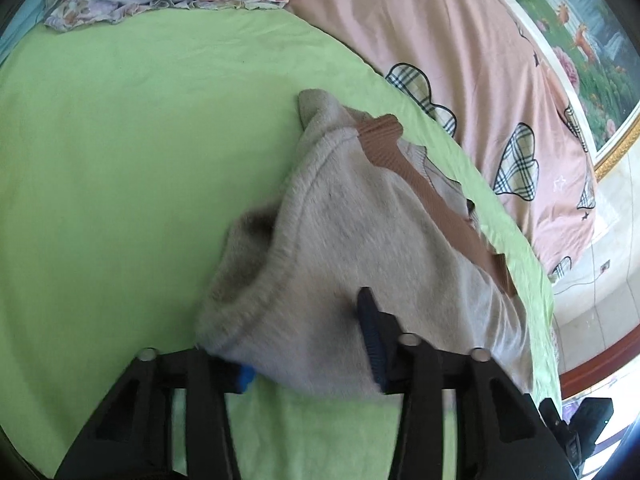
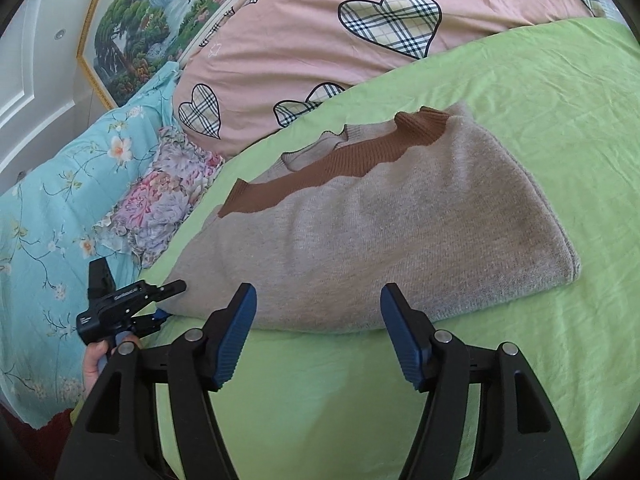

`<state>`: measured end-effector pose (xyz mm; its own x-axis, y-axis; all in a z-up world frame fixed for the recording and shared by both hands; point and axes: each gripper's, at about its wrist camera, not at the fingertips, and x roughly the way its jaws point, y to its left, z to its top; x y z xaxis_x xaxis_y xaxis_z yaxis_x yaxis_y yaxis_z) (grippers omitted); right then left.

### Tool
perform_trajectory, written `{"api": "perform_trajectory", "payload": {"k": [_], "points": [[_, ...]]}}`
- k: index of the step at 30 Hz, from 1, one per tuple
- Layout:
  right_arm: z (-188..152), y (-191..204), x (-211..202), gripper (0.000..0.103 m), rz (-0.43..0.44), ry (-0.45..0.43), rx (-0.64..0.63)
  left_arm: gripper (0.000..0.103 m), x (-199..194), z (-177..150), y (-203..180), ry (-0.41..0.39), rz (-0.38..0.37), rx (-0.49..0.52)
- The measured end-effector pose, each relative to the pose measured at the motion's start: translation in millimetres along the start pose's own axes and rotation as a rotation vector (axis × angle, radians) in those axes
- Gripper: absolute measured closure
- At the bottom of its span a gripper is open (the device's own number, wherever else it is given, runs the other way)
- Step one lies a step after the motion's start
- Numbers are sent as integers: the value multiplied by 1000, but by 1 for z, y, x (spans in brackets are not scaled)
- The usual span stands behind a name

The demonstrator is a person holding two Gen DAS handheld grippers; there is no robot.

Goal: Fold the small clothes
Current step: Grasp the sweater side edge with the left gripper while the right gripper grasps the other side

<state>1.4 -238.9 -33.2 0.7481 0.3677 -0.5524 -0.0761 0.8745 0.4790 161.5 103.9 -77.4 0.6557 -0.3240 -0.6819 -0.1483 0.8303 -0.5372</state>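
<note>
Lying on the green sheet (image 2: pixel 500 92), the grey sweater (image 2: pixel 384 224) with its brown ribbed band (image 2: pixel 332 168) is already folded into a long bundle, with the pink heart-print quilt (image 2: pixel 320 36) just behind it. The left gripper (image 1: pixel 308 356) is gripping the near end of the bundle: cloth is filling the gap between its blue pads (image 1: pixel 372 332), and in the right wrist view the same tool is biting the left corner, though one pad is hidden under the knit, so I cannot be fully sure how firmly it is pressing. The right gripper (image 2: pixel 318 330) is standing released, its jaws spread wide and empty, just in front of the near edge of the sweater and not touching it.

The step in hand is, I think, taking the second hold for the next fold. To do it well, the right gripper should be sliding low along the sheet, catching all layers of the edge together and not the sheet under them. Both holds should then be rising together, so the bundle is not twisting or opening.
</note>
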Motion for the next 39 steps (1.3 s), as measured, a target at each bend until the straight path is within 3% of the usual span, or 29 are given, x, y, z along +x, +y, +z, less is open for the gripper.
{"api": "perform_trajectory", "payload": {"k": [1, 3, 10, 13, 17, 21, 23, 25, 30, 34, 36, 37, 38, 39], "points": [[2, 0, 1, 37, 0, 9, 2, 85, 2, 3, -1, 3, -5, -1], [7, 3, 3, 37, 16, 25, 1, 92, 2, 7, -5, -5, -7, 12], [31, -4, 16, 37, 46, 53, 68, 95, -13, 3, -69, -72, 10, 207], [44, -10, 26, 37, 56, 76, 103, 95, -17, -1, -107, -87, -58, 297], [69, -10, 48, 37, 78, 135, 115, 95, -1, -16, -150, -34, -169, 387], [98, 1, 80, 36, 153, 209, 89, 95, 26, -33, -171, 23, -180, 442], [109, 4, 102, 23, 221, 263, 91, 95, 37, -38, -172, 58, -186, 435], [116, 8, 128, 19, 258, 318, 83, 95, 43, -40, -171, 76, -194, 434], [123, 18, 204, 19, 342, 477, 110, 95, 46, -38, -169, 88, -210, 425], [136, 35, 246, 19, 404, 498, 99, 95, 49, -40, -171, 97, -197, 437], [144, 47, 260, 29, 408, 490, 59, 95, 51, -40, -173, 99, -190, 439], [145, 50, 264, 56, 387, 493, 39, 95, 51, -40, -174, 99, -186, 442], [147, 51, 266, 74, 368, 498, 31, 95, 49, -39, -174, 99, -184, 444], [148, 52, 265, 77, 354, 493, 30, 95, 48, -38, -175, 102, -187, 445]]}}
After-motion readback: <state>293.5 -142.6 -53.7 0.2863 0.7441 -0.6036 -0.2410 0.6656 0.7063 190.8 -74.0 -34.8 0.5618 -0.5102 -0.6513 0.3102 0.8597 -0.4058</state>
